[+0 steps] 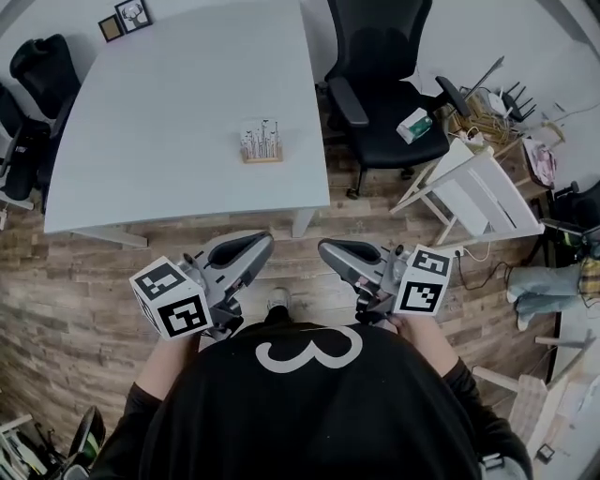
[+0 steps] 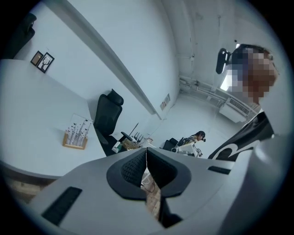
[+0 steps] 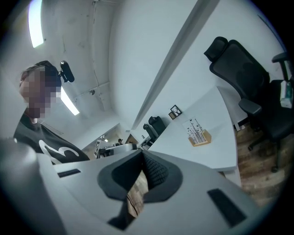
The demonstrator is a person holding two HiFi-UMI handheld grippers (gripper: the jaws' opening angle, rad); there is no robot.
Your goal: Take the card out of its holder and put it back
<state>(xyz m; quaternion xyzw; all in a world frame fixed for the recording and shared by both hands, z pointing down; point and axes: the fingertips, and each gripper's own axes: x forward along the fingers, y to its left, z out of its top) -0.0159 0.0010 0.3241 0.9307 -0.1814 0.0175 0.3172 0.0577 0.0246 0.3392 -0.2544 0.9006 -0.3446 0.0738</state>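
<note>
A wooden card holder with a white printed card upright in it stands near the front edge of the white table. Both grippers hang close to my body over the wooden floor, short of the table. In the head view the left gripper and the right gripper point toward the table, side by side. Each has its jaws together with nothing between them. The left gripper sees the holder far to its left. For the right gripper, the holder lies ahead to the right.
A black office chair stands at the table's right end, with a white folding frame on the floor beside it. Another black chair sits at the far left. Two small picture frames stand at the table's back.
</note>
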